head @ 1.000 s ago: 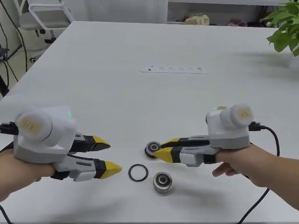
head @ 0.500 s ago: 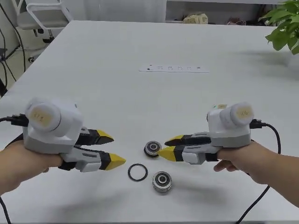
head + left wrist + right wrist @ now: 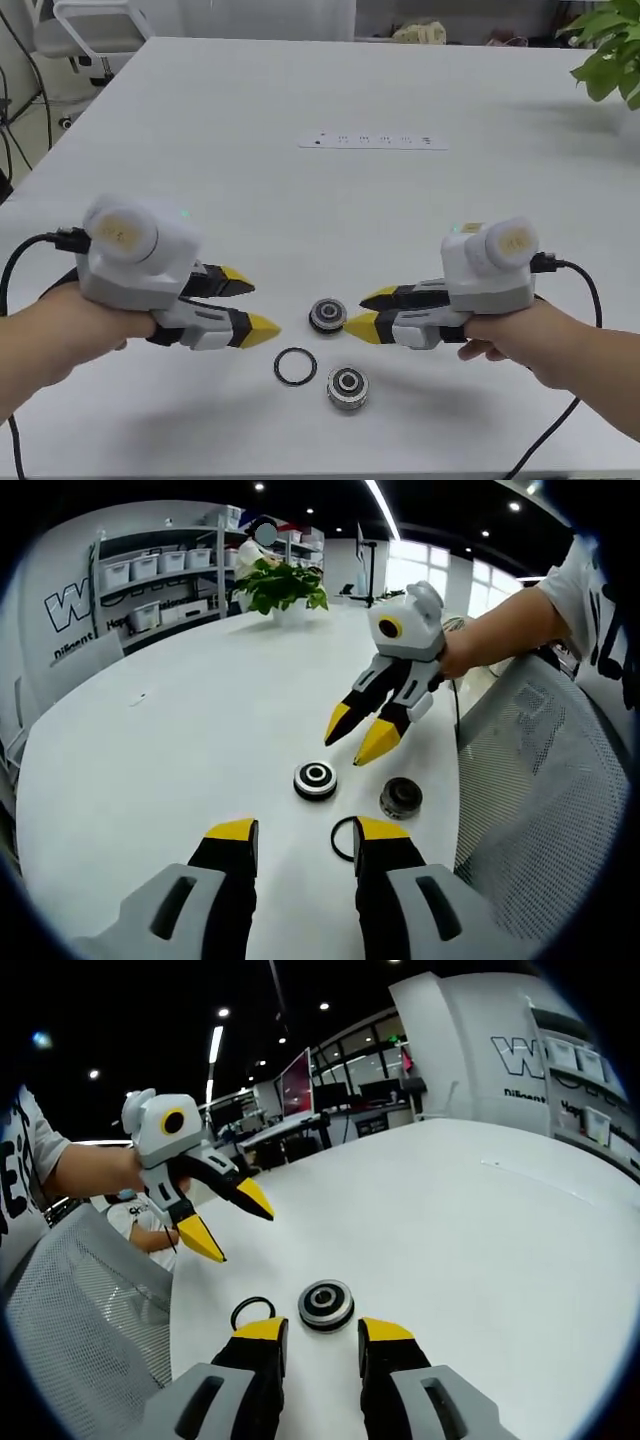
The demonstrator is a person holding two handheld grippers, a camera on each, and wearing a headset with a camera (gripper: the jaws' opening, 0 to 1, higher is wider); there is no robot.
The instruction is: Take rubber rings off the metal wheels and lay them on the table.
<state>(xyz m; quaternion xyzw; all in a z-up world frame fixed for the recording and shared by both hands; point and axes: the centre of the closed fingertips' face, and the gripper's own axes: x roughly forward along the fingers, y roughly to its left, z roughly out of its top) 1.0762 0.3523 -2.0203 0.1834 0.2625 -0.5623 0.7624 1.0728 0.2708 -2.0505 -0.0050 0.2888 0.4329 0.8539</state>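
While the left claw (image 3: 255,302) hangs just above the white bench (image 3: 300,220), it is released, its 2 yellow-tipped jaws spread apart and holding nothing. The right claw (image 3: 365,312) faces it from the other side, also released, with its jaws parted and bare. The 2 claws point toward each other, and the task's things lie on the bench between them and just in front of them. 1 wheel (image 3: 327,316) lies flat just beside the tips of the right claw, close but not touched by them; its outer edge looks dark, like rubber. A second wheel (image 3: 347,388) lies flat nearer the person, apart from the first, and its outer edge looks like plain grey metal. A loose black rubber ring (image 3: 295,367) lies flat on the bench just to the left of that second wheel, touching neither wheel. In the left gripper view the ring (image 3: 343,837) is partly hidden behind one of that claw's own jaws, with both wheels beyond it and the right claw above them. In the right gripper view the dark-edged wheel (image 3: 326,1304) sits just ahead of the gap between that claw's jaws, with the ring to its left. Farther up the bench, well apart from all this, lies a flat white strip (image 3: 372,142) with small dark marks, and green leaves (image 3: 605,55) show at the far right corner.
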